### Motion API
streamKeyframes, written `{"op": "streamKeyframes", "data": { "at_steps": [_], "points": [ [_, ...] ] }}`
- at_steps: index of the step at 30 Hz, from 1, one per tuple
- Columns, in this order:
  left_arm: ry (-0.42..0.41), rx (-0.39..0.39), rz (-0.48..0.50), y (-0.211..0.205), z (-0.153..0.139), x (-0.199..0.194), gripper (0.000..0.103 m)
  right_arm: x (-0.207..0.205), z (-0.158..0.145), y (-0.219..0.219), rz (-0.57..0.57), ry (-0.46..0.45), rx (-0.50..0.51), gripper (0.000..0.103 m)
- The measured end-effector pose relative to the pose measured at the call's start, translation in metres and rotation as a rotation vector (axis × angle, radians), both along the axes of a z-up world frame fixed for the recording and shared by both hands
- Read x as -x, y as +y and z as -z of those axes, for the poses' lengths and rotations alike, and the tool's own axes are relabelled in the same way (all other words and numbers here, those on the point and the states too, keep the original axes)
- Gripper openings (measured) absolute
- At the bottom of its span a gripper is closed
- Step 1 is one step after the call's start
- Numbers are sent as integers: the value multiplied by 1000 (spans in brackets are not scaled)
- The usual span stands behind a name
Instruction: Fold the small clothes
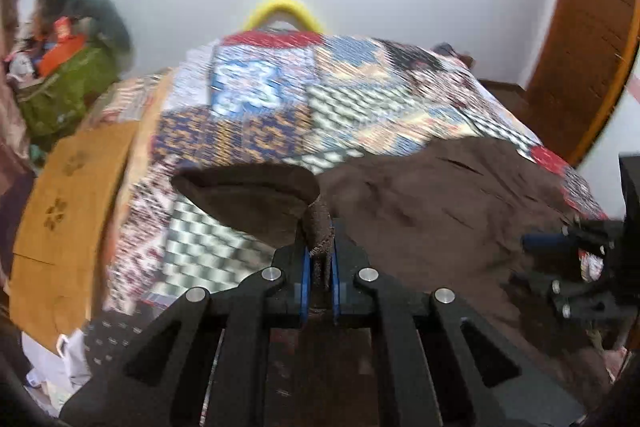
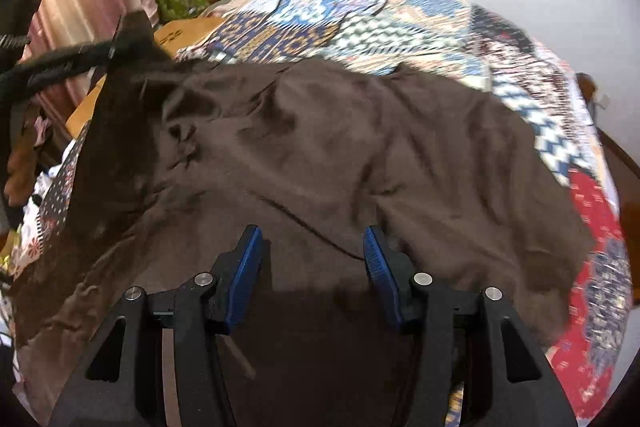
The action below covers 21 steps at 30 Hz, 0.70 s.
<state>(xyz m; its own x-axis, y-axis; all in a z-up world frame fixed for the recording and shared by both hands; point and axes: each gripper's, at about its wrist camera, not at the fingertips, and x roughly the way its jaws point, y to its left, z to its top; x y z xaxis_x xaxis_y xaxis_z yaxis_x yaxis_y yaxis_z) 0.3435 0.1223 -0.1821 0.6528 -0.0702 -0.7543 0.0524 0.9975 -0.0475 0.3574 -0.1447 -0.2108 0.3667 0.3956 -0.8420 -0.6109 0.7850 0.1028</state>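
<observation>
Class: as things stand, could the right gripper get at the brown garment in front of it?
Probably yes: the right gripper is open just above the brown garment, with nothing between them.

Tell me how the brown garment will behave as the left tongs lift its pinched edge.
The brown garment looks floppy: it lies creased on the patchwork quilt, and the edge pinched in the left tongs curls over. It probably drapes and trails rather than rising flat. It seems light, and the cloth should not slip easily.
</observation>
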Motion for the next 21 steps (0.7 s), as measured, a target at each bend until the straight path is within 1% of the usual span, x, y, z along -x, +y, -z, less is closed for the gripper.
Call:
{"op": "streamKeyframes", "data": {
  "at_steps": [2,3,6,7,9,10,11,12,13,14,15,16,17,18,19,21],
  "points": [
    [20,-21,-10,-7,7,1,7,-3,-7,-16,46,-24,-8,48],
    [30,-23,-14,-8,11,0,7,-2,-10,-23,68,-32,-11,50],
    [74,-14,-43,1,23,-2,7,-14,-18,-55,175,-60,-4,52],
    [89,1,-64,9,27,-3,7,-21,-18,-69,223,-59,-6,57],
    [100,36,-98,16,32,3,8,-29,-15,-89,315,-50,4,65],
    [108,54,-118,23,35,4,10,-36,-9,-102,358,-23,-1,65],
    [119,66,-142,32,38,5,12,-41,-5,-107,372,-2,-7,65],
    [128,70,-157,34,41,6,17,-45,2,-115,389,34,-24,65],
    [141,71,-177,40,45,7,25,-48,9,-117,397,54,-35,67],
    [153,72,-203,47,49,9,30,-50,12,-117,400,56,-48,68],
    [159,71,-217,52,51,11,38,-49,13,-116,399,42,-54,68],
    [164,67,-228,55,53,12,44,-49,14,-112,390,20,-48,64],
    [169,62,-238,58,55,15,46,-49,14,-107,380,5,-35,60],
    [174,59,-243,61,57,17,47,-48,16,-101,361,-11,-26,45],
    [180,59,-243,62,58,19,47,-48,18,-93,328,-31,-20,23],
    [198,49,-236,61,60,24,47,-48,18,-88,298,-44,1,9]
  ]
}}
